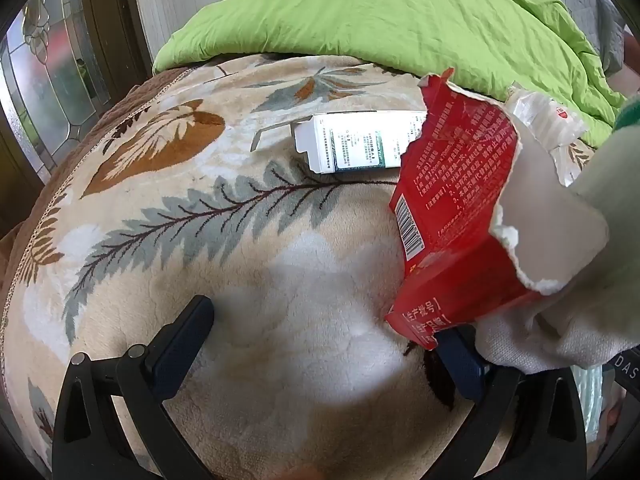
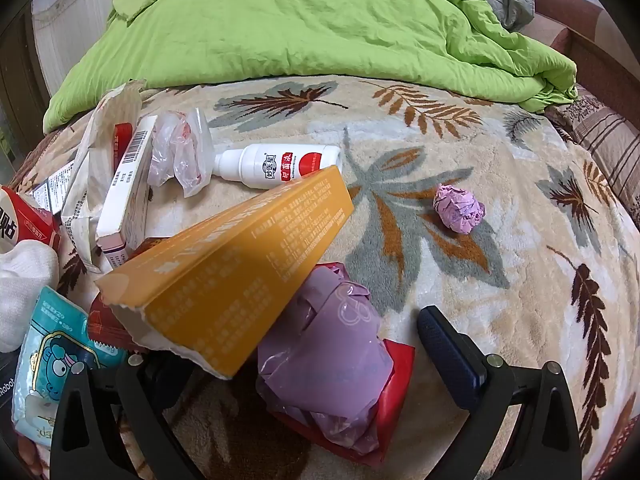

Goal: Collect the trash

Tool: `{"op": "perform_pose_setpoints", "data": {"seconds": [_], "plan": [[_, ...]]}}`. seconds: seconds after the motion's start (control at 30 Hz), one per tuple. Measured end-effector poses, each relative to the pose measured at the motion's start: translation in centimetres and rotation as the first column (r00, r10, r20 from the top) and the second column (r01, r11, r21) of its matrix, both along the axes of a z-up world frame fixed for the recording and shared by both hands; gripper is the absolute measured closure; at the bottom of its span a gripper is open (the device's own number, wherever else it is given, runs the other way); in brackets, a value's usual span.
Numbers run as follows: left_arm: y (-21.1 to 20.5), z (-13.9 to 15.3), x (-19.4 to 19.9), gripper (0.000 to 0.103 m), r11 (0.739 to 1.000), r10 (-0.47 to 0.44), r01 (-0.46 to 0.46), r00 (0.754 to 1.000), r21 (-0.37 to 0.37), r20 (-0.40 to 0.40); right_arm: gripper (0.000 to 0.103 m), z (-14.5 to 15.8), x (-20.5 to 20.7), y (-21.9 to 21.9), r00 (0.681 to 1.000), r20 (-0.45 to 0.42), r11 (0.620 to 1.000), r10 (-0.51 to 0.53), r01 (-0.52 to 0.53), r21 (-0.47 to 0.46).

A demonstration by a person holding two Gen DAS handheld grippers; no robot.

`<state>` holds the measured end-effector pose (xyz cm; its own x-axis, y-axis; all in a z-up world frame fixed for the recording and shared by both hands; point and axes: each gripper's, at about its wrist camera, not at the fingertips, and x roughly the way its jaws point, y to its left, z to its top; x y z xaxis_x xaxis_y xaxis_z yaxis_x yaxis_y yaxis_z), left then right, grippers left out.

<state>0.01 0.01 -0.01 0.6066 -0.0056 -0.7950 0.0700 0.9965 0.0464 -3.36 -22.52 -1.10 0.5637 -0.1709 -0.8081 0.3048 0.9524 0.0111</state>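
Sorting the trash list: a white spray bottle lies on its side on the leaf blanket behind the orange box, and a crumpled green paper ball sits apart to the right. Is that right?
One thing is off: the paper ball is pink-purple, not green. The right wrist view shows it lying alone on the blanket, right of the bottle and orange box. The rest holds.

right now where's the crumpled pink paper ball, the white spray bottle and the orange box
crumpled pink paper ball (image 2: 459, 208), right wrist view, its middle
white spray bottle (image 2: 280, 165), right wrist view, its labelled body
orange box (image 2: 236, 256), right wrist view, its printed side
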Motion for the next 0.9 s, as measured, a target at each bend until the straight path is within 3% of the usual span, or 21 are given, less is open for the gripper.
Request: {"op": "perform_pose_setpoints", "data": {"seconds": [0.33,0.57,0.67,0.8,0.9], "plan": [[0.5,0.2,0.0,0.000,1.000,0.001,-0.001,1.000,-0.002,-0.002,0.000,0.0,0.0,-0.1,1.000,-0.009,1.000,0.004,-0.004,-0.005],[0.2,1.8,-2.0,0.000,1.000,-0.007,0.007,1.000,-0.012,0.030,0.000,0.9,-1.0,-0.4,0.995,-0.047,0.996,0.087,-0.087,0.001],[0.5,3.2,-4.0,0.000,0.999,-0.007,0.010,0.997,-0.043,0.078,0.001,2.3,-3.0,-0.1,0.996,-0.008,0.995,0.092,-0.092,-0.039],[0.9,5.8,-7.3,0.000,0.996,0.011,0.003,0.986,-0.085,0.166,0.003,5.6,-6.7,0.0,0.990,0.117,0.991,0.076,-0.063,-0.114],[0.9,7.8,-10.6,0.000,0.992,0.014,0.015,0.973,-0.124,0.229,0.003,7.6,-9.9,0.6,0.981,0.171,0.990,0.093,-0.074,-0.118]]}}
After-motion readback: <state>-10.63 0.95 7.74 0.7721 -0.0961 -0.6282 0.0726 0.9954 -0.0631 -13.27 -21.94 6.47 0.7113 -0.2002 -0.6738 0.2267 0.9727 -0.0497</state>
